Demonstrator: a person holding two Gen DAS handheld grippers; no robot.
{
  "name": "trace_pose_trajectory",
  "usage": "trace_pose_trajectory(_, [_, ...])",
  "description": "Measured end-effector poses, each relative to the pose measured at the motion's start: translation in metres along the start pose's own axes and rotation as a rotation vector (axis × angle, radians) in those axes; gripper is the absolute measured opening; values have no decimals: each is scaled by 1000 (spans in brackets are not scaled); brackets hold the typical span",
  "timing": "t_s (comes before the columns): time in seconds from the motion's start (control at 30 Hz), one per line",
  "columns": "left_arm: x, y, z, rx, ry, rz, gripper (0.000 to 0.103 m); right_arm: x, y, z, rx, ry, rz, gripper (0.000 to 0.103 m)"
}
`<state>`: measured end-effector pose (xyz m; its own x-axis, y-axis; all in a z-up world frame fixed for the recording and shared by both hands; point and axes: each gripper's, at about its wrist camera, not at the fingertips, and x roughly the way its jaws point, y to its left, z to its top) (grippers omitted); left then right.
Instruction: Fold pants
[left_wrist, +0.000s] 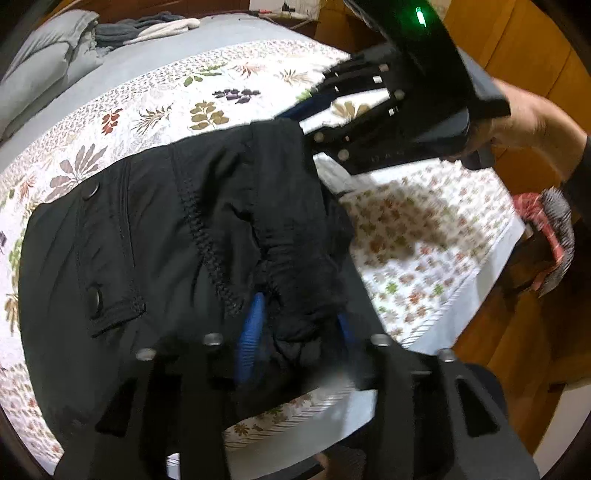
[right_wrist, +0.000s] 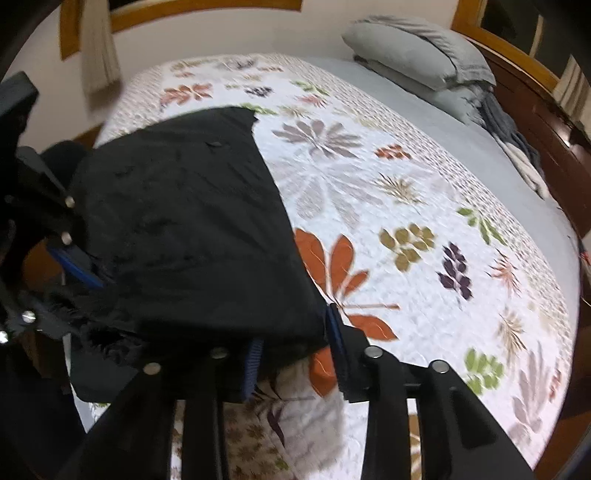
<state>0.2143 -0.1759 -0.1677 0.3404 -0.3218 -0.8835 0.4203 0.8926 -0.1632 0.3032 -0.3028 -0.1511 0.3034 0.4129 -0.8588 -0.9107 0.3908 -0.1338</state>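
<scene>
A: Looking at the black fabric pants (left_wrist: 155, 229) first. They lie on the bed under the white quilted bedspread w/ leaf print (left_wrist: 155, 110), near the foot edge, waistband end bunched toward the claws.

B: Left claw (left_wrist: 295, 328)?

A: Pinching a gathered wad of the pants between its blue-padded fingers (left_wrist: 253, 328); cloth fills the gap. Snap button and a seam show on the flat part to the left of it.

B: And the right claw (right_wrist: 295, 354)?

A: In its own view the blue pads (right_wrist: 338, 347) sit apart, w/ the pants' edge lying between them. Can't tell if they actually bite the cloth; frame's blurred. In the left view the right claw (left_wrist: 295, 110) meets the pants' far edge, a bare hand (left_wrist: 524, 118) behind it.

B: Rest of the bed?

A: Grey pillows (right_wrist: 417, 48) stacked at the headboard, grey sheet (right_wrist: 443, 110) beside the bedspread, a few folded clothes (right_wrist: 517, 147) next to the pillows. Wooden bed frame (right_wrist: 535, 107) beyond.
</scene>
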Motion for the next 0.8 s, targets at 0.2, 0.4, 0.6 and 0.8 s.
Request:
trace_pose_trajectory(0.2, [-47,11,-3,-19,-142,9,83,-14,-7,-8,114,91,-92,67])
trace_pose_trajectory(0.4, [-94,70,-25,-97,-281,23,90,-51,-29,-44,647,45,-61,79])
trace_pose_trajectory(0.6, [-93,156,-47,-267,-277,34,90,-67,46,-43,736,-204,208,62])
trace_pose_trajectory(0.8, [-58,189,-59,-305,-199,97,91,-34,87,-43,709,-230,240,57])
